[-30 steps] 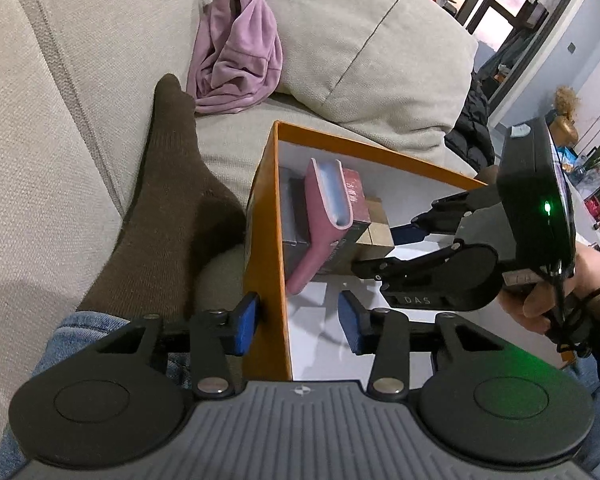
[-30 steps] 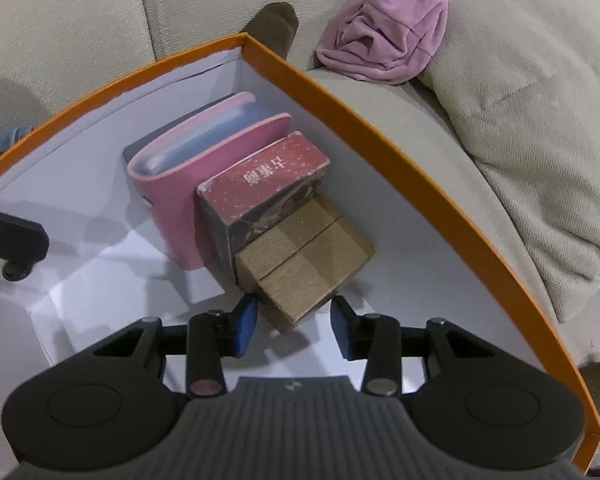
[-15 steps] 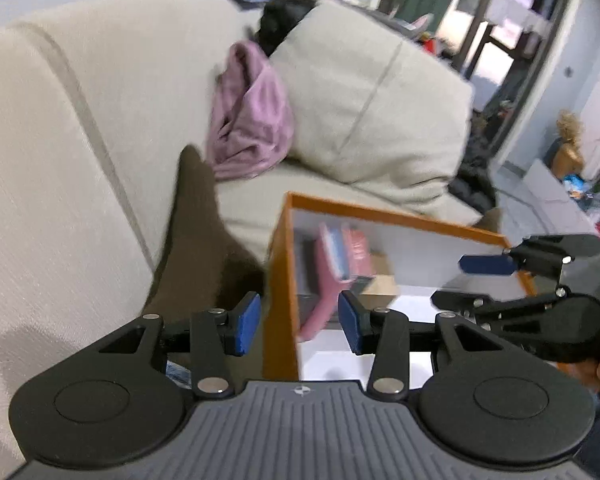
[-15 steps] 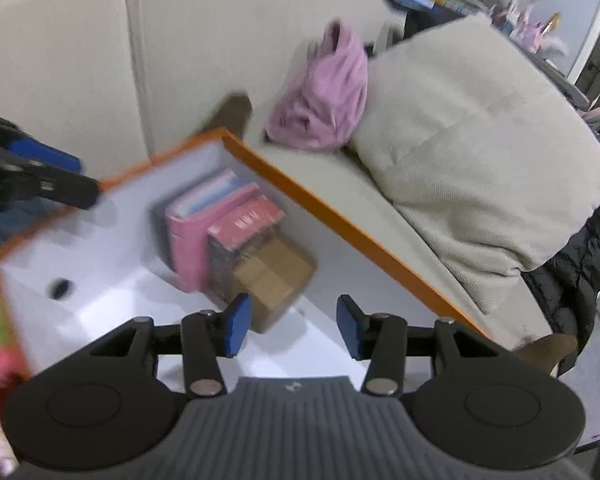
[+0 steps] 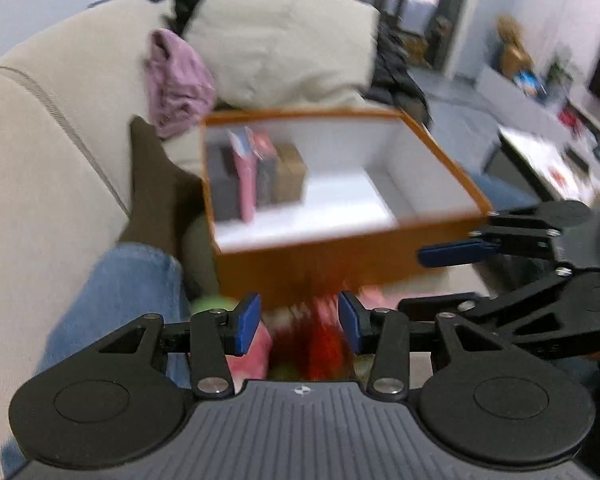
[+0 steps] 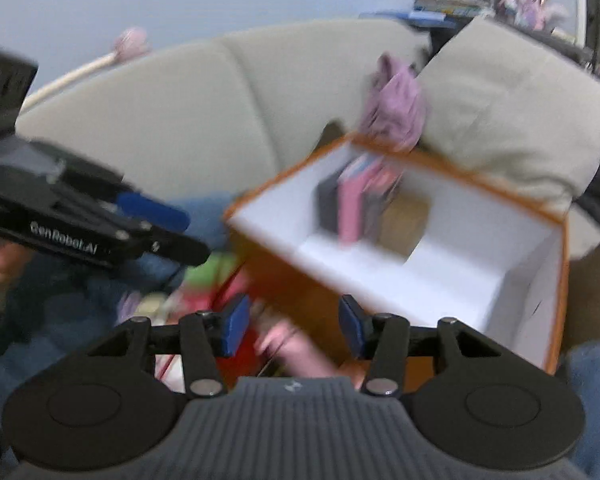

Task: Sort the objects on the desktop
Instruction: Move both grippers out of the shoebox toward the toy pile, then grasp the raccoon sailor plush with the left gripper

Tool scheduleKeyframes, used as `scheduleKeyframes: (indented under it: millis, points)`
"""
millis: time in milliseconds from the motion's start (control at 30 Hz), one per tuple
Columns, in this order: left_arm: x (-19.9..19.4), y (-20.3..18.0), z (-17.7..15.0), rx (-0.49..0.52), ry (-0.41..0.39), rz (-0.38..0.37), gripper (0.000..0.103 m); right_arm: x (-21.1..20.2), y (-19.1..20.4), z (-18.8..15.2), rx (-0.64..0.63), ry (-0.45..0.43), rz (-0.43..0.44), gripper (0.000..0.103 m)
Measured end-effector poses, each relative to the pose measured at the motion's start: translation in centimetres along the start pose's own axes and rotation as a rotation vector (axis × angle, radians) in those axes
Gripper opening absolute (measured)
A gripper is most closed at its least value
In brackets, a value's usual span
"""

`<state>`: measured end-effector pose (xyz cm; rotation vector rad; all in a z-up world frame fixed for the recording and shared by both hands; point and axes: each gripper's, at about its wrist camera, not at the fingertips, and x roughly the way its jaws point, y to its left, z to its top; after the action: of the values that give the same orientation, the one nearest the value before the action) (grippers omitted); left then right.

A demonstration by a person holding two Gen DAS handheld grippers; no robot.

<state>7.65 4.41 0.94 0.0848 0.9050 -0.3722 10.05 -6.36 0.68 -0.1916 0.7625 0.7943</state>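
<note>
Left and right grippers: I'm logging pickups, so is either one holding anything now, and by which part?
Nothing is held. The left gripper and right gripper are both open with nothing between their fingers, outside the orange box.

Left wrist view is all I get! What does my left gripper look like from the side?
Observer: In the right wrist view, the left gripper has "GenRobot.AI" printed on its side.
Child: Is anything stuck in the other one's fingers?
Observer: No. The right gripper is open, with nothing between its fingers.
Child: Is there anything up behind the sofa?
Observer: A blurry pink thing shows above the sofa back. I cannot tell what it is.
</note>
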Motion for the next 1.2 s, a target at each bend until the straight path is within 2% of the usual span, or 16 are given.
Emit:
scheduleKeyframes:
  millis: [133, 300, 400, 567, 633, 667, 700, 867, 967, 1033, 1200]
  points:
    - [-0.6, -2.2, -2.8, 0.091, 0.054, 0.000, 0.049, 1.0, 2.1, -3.6, -0.021, 0.106, 0.083, 0.055]
    - [-0.6, -3.7, -5.5, 0.148, 0.117, -0.007, 0.049, 1.4, 4.5, -5.9, -0.088, 0.170, 0.106, 0.076]
    - [-0.2, -4.4, -6.6, 0.177, 0.148, -0.007, 0.049, 2.8, 5.1, -6.7, -0.100, 0.218, 0.091, 0.077]
    - [0.1, -4.8, -7.6, 0.206, 0.171, -0.010, 0.049, 4.1, 5.2, -7.5, -0.046, 0.236, 0.158, 0.079]
    - [0.2, -4.8, -7.8, 0.215, 0.177, -0.004, 0.049, 4.1, 5.3, -7.8, -0.030, 0.241, 0.209, 0.066]
    - [0.3, -4.8, -7.9, 0.217, 0.179, -0.003, 0.049, 4.1, 5.1, -7.8, -0.005, 0.246, 0.244, 0.050]
    - [0.3, -4.7, -8.0, 0.219, 0.182, -0.002, 0.049, 3.9, 4.9, -7.8, 0.025, 0.249, 0.271, 0.040]
    - [0.2, -4.9, -8.4, 0.256, 0.196, 0.004, 0.050, 3.0, 3.5, -7.4, 0.068, 0.232, 0.235, 0.032]
    - [0.3, -5.3, -8.9, 0.308, 0.215, 0.001, 0.050, 2.2, 2.6, -6.9, 0.097, 0.213, 0.187, 0.015]
    - [0.4, -5.7, -9.3, 0.365, 0.235, 0.005, 0.051, 2.0, 2.0, -6.7, 0.111, 0.205, 0.153, 0.014]
    - [0.9, -7.2, -10.7, 0.551, 0.284, 0.033, 0.055, 2.0, 1.7, -6.7, 0.135, 0.205, 0.143, 0.017]
